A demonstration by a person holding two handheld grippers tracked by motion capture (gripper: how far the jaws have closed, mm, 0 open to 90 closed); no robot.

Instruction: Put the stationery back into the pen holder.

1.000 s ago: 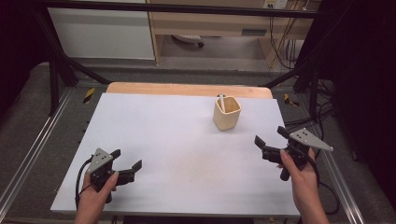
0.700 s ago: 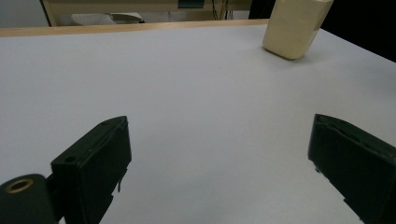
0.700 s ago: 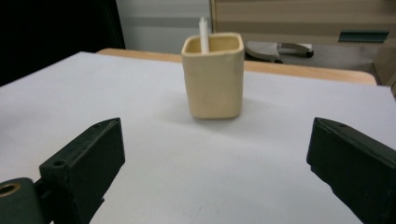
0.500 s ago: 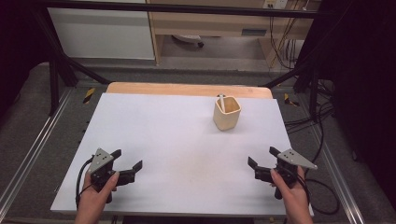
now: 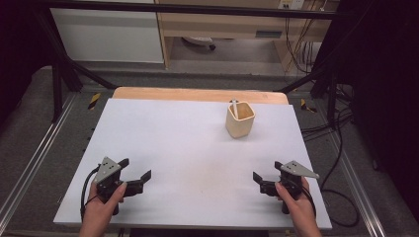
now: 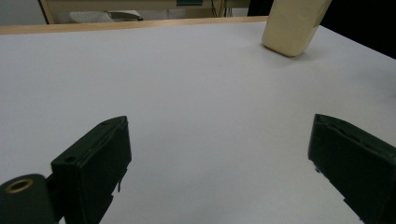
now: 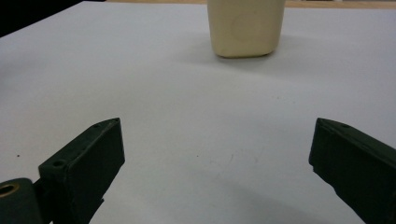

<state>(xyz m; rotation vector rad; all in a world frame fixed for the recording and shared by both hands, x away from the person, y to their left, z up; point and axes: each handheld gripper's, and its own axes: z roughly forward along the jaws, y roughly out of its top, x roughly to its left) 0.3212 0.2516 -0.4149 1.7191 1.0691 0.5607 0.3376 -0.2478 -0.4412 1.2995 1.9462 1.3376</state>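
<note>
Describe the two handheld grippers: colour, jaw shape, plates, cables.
Both the left gripper and the right gripper are black, each with two blocky, flat-faced jaws bearing small holes near the tips. Each carries a grey three-cornered plate on top. A black cable trails from the left one. No sleeves show at the wrists.
</note>
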